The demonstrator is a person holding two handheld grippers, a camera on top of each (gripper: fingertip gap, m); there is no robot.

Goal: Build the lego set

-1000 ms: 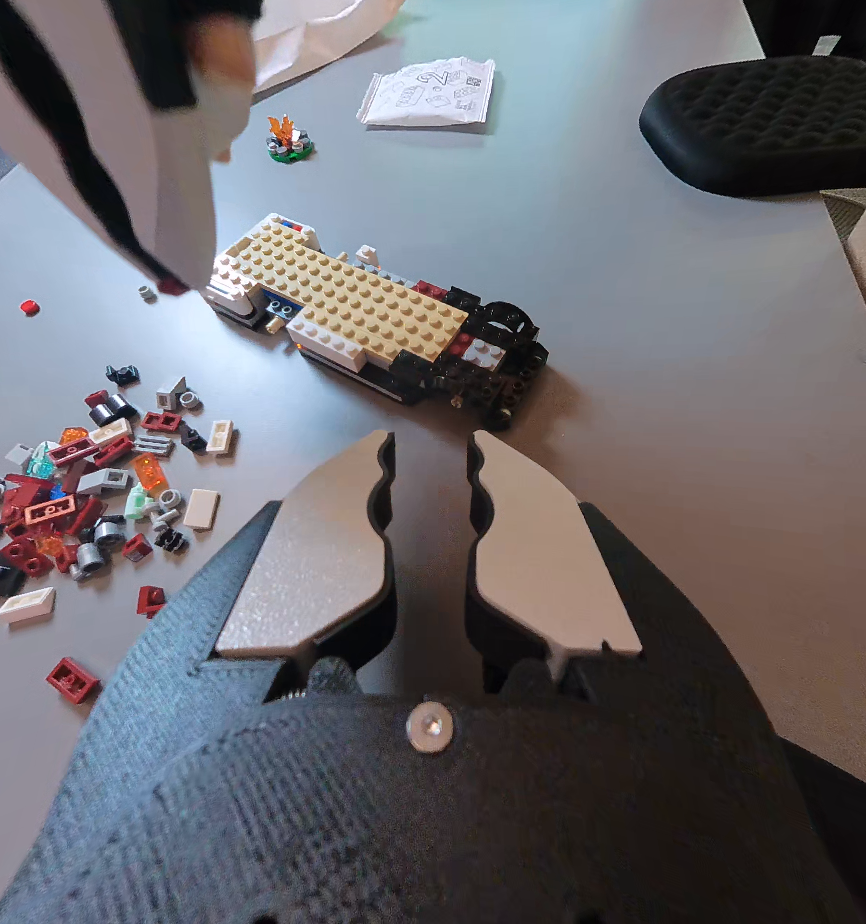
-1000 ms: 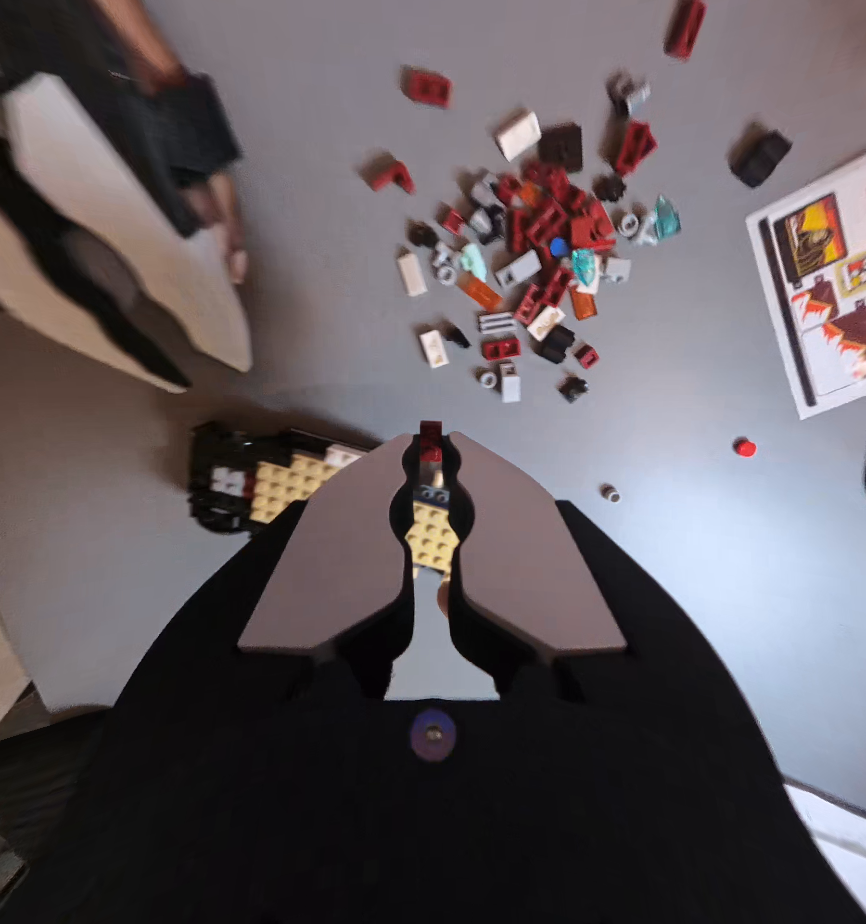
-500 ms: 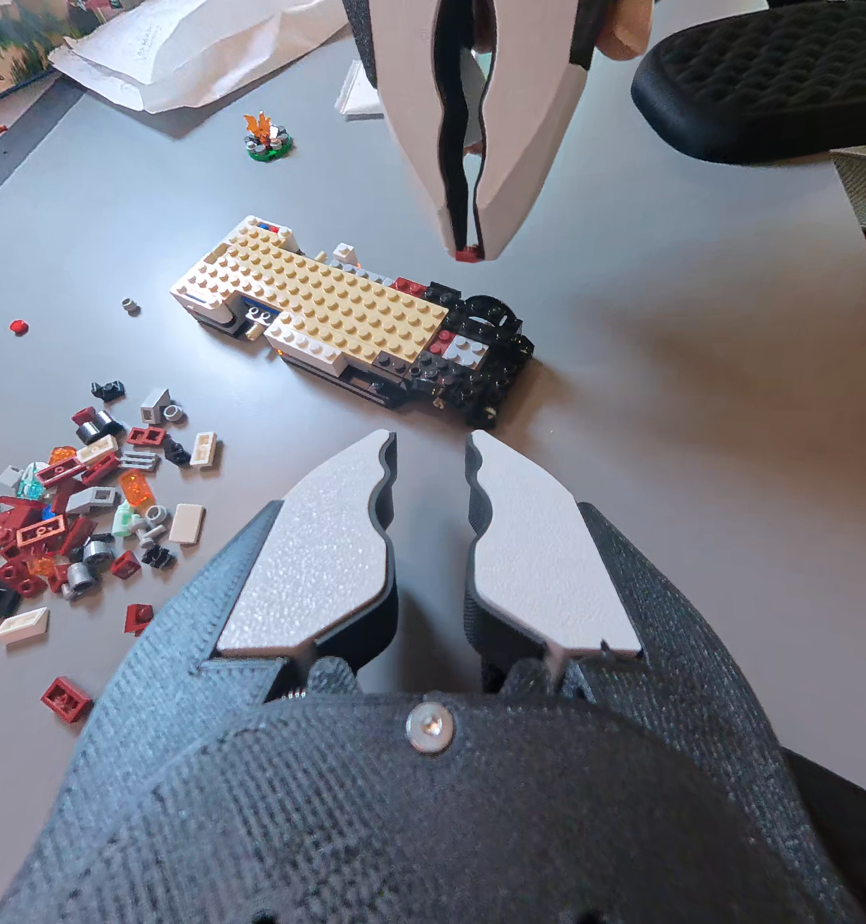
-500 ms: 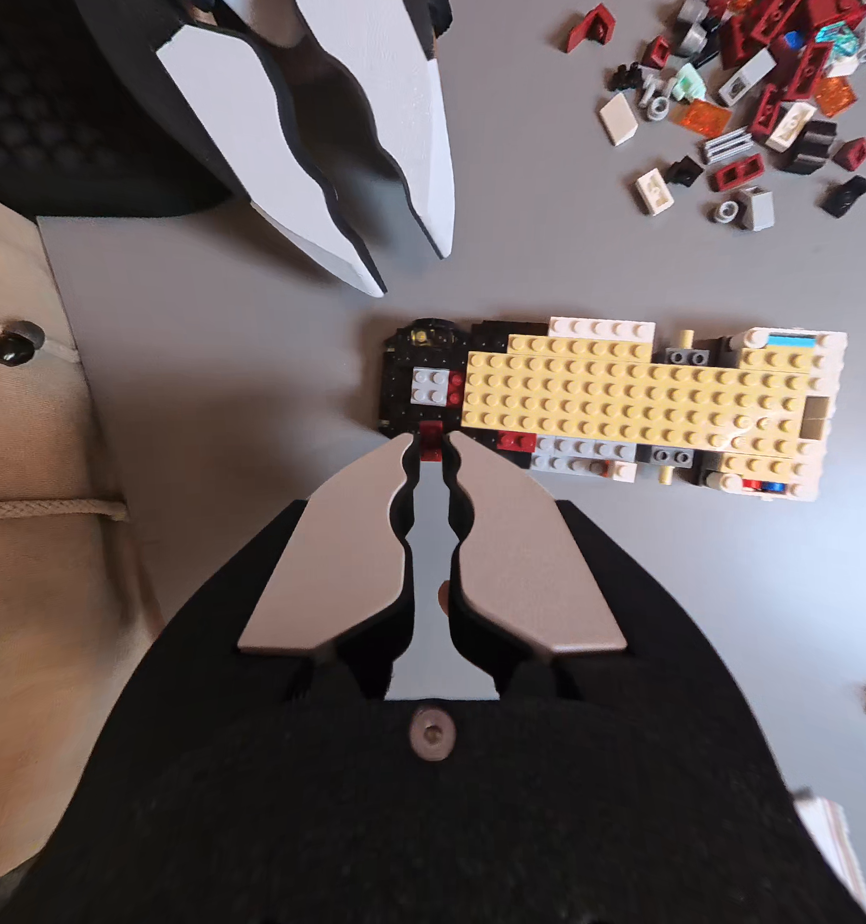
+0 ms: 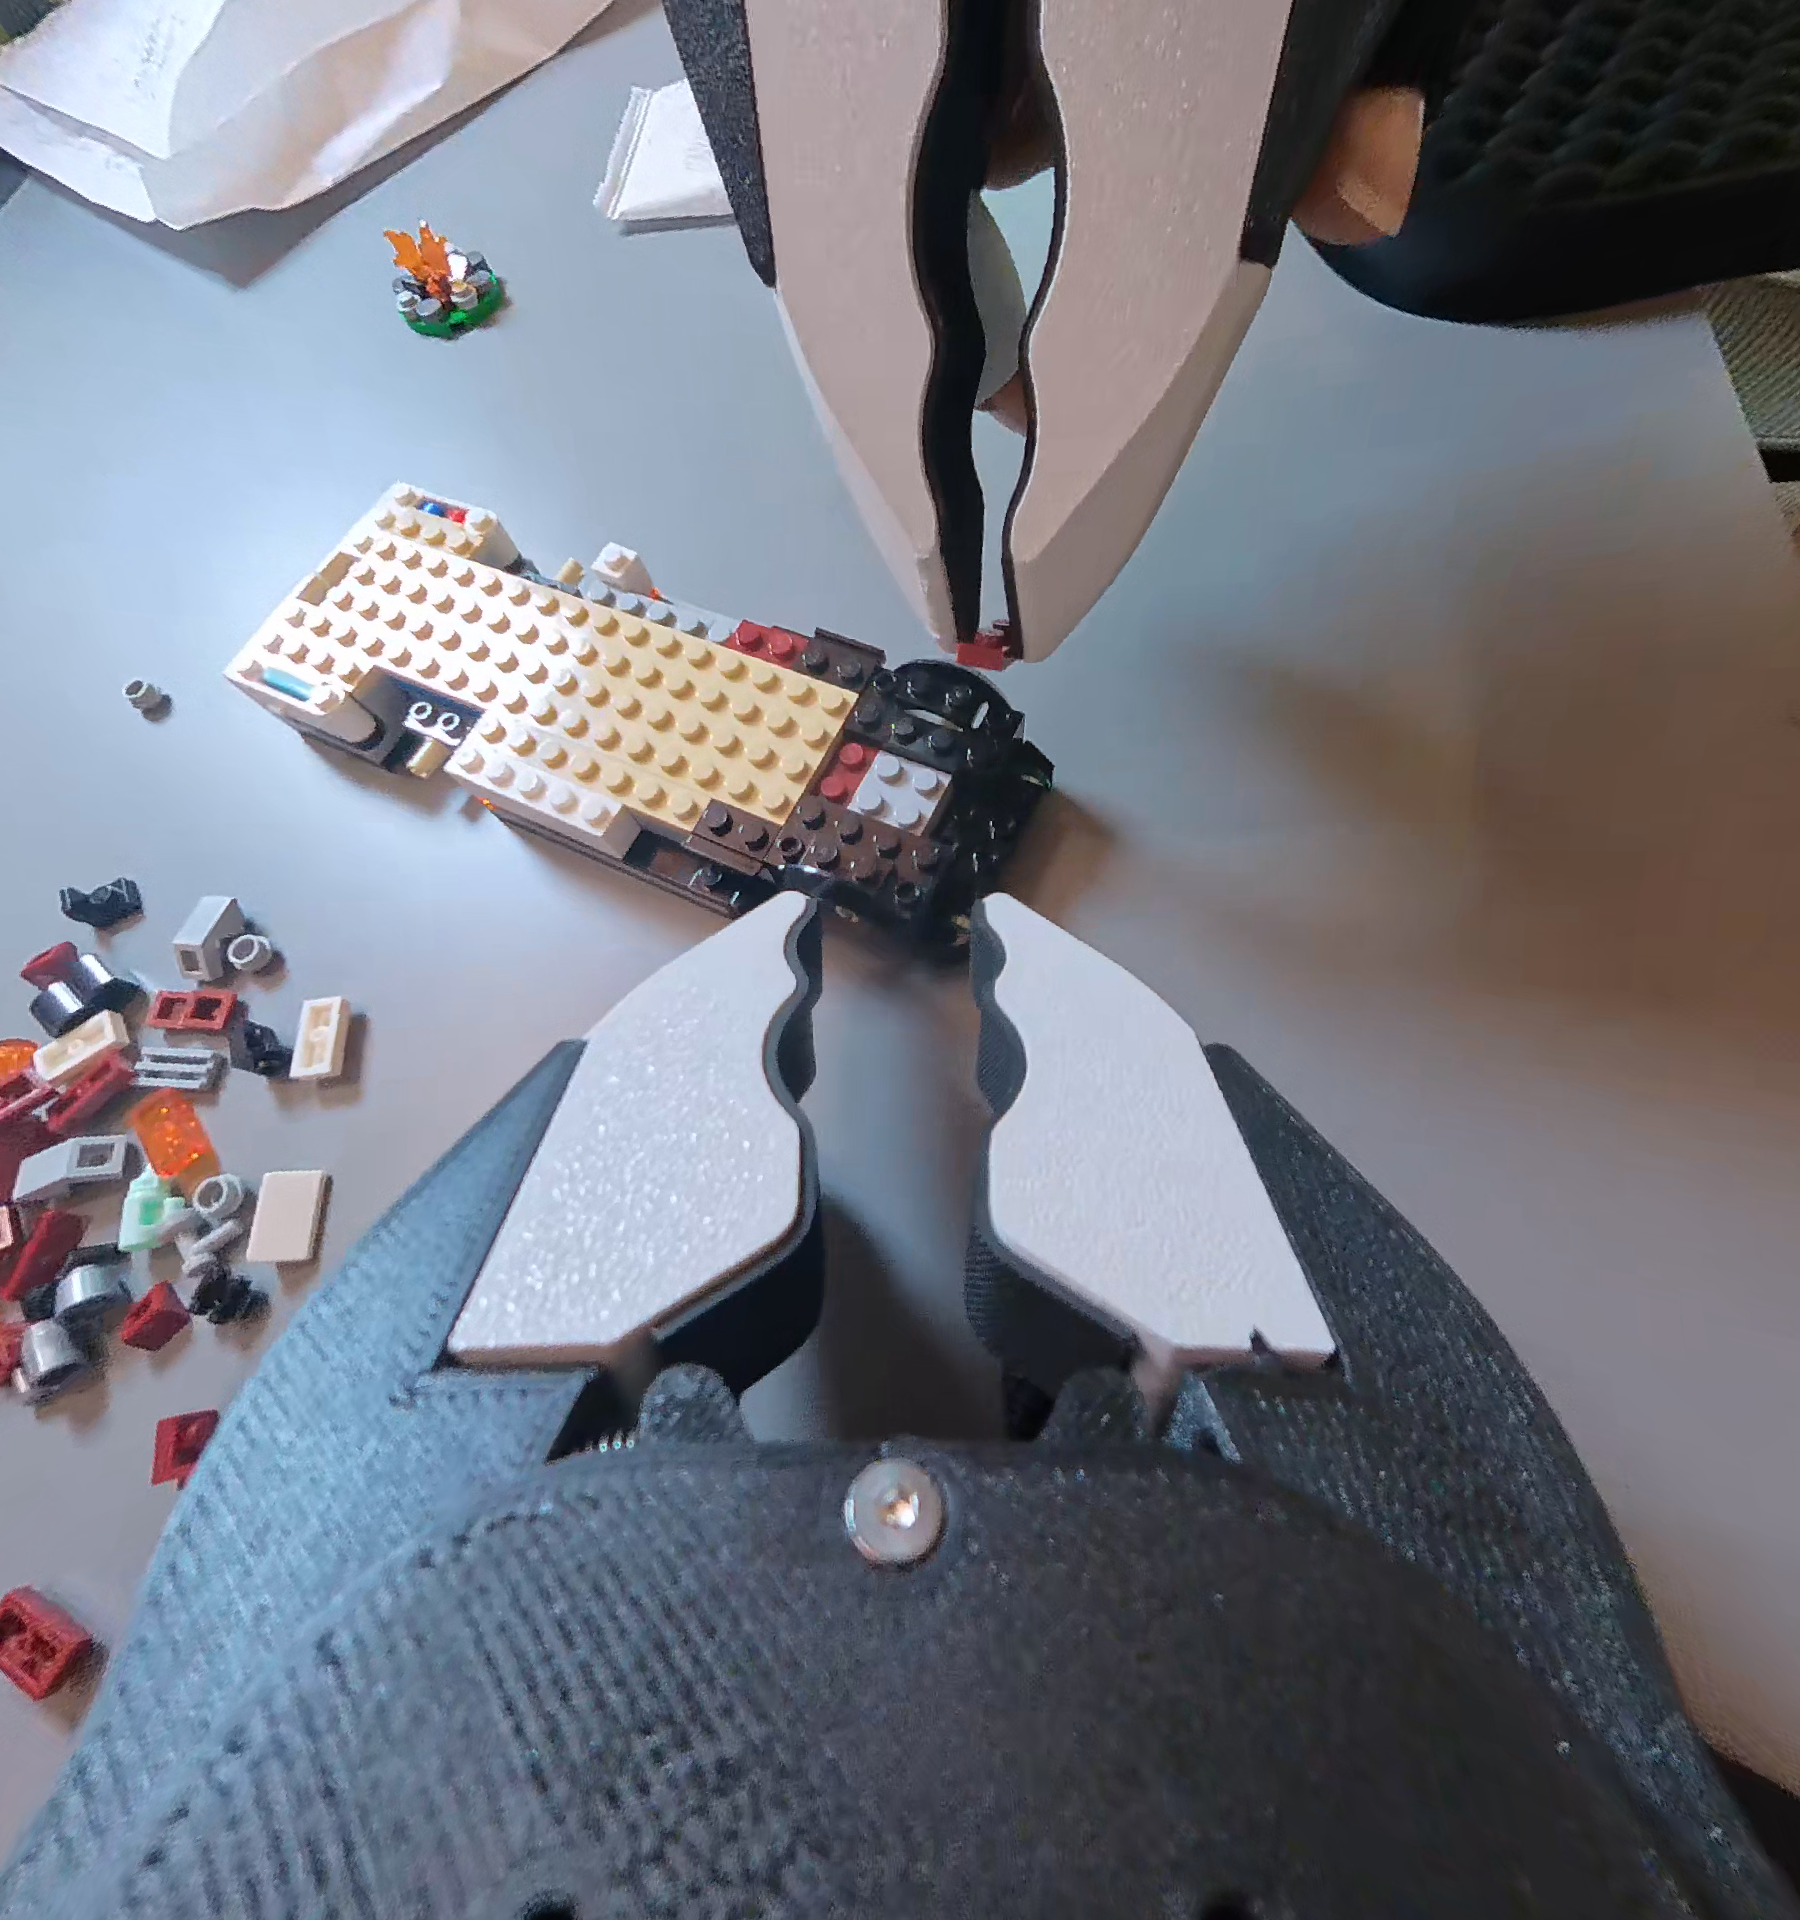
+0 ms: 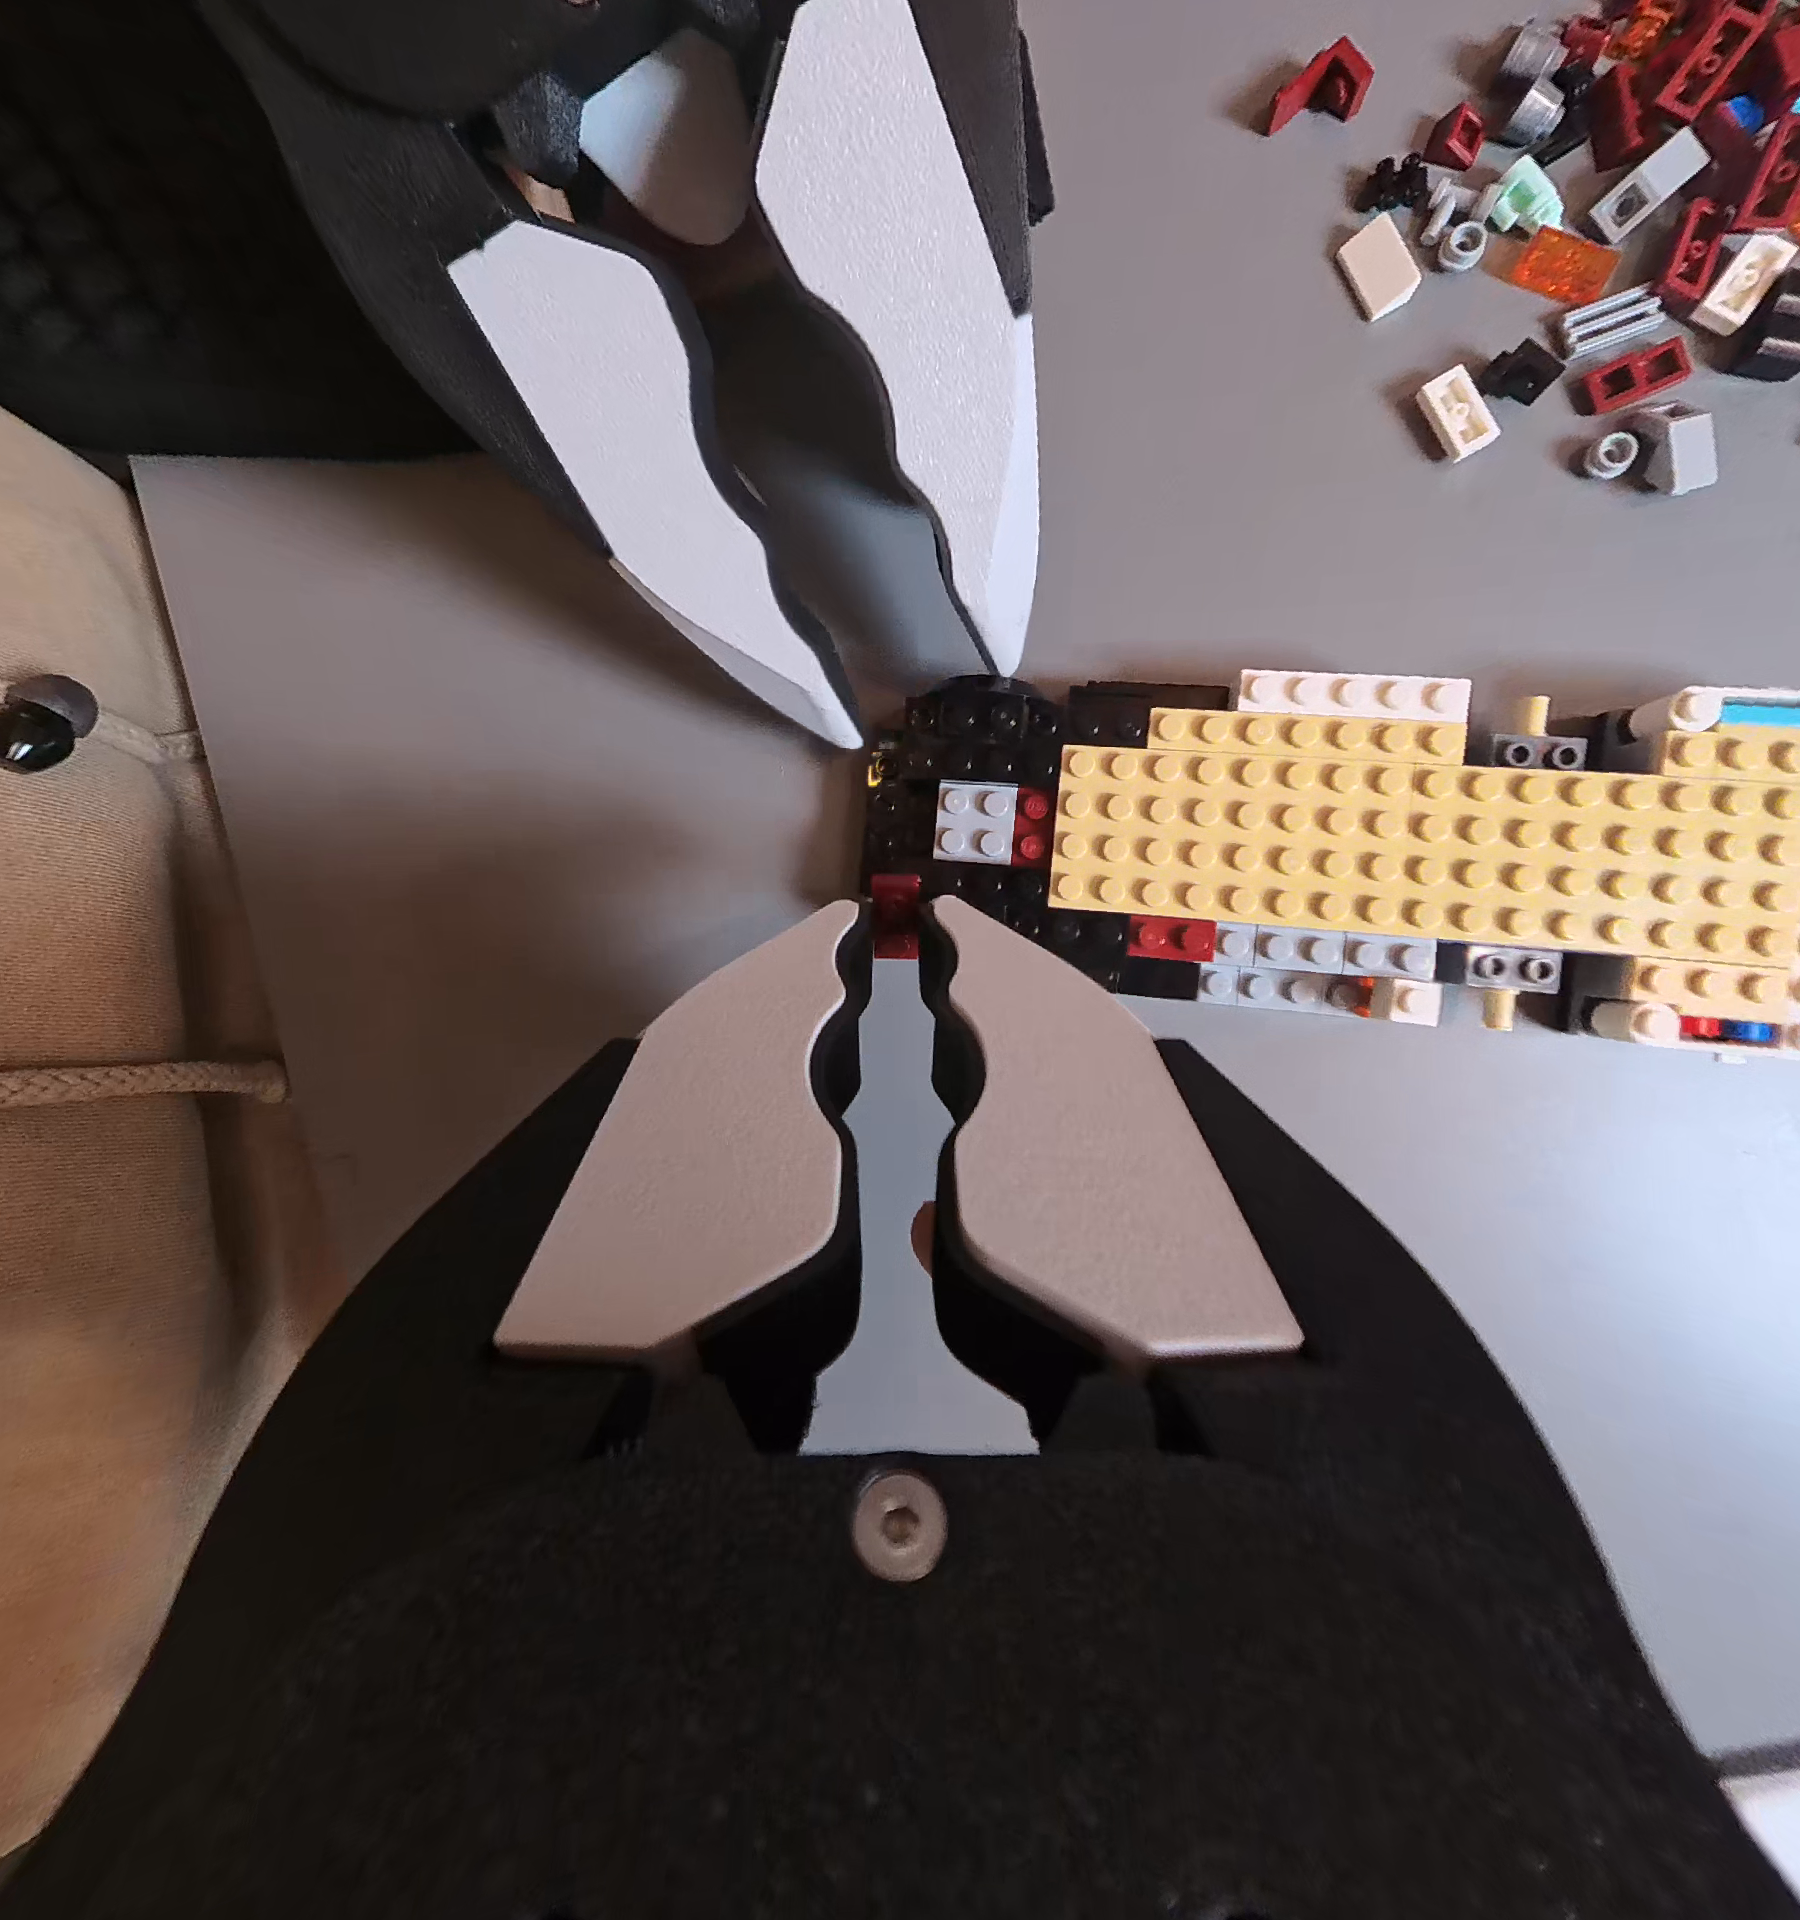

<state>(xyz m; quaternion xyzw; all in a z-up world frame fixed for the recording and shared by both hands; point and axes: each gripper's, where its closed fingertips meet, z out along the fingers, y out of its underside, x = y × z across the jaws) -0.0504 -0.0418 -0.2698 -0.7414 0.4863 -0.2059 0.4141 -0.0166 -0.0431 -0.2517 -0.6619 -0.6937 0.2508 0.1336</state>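
- Right claw (image 6: 897,914) pinches a small dark-red brick (image 6: 895,928) at its tips, pads pressed on both sides, just above the model's (image 6: 1395,831) black end.
- Brick looks light, stiff, slick; side faces suit gripping.
- Left claw (image 5: 896,914) gapes empty by that end.

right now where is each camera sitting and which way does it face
Left wrist view: sits on the left gripper, looking forward and down at the black end of the brick model; its own open jaws show, with the right gripper coming in from above.
Right wrist view: sits on the right gripper, looking almost straight down; its jaws pinch a small dark red brick at the model's black end.
Shared: the model, the loose brick pile, the grey table and both grippers, from opposite sides.
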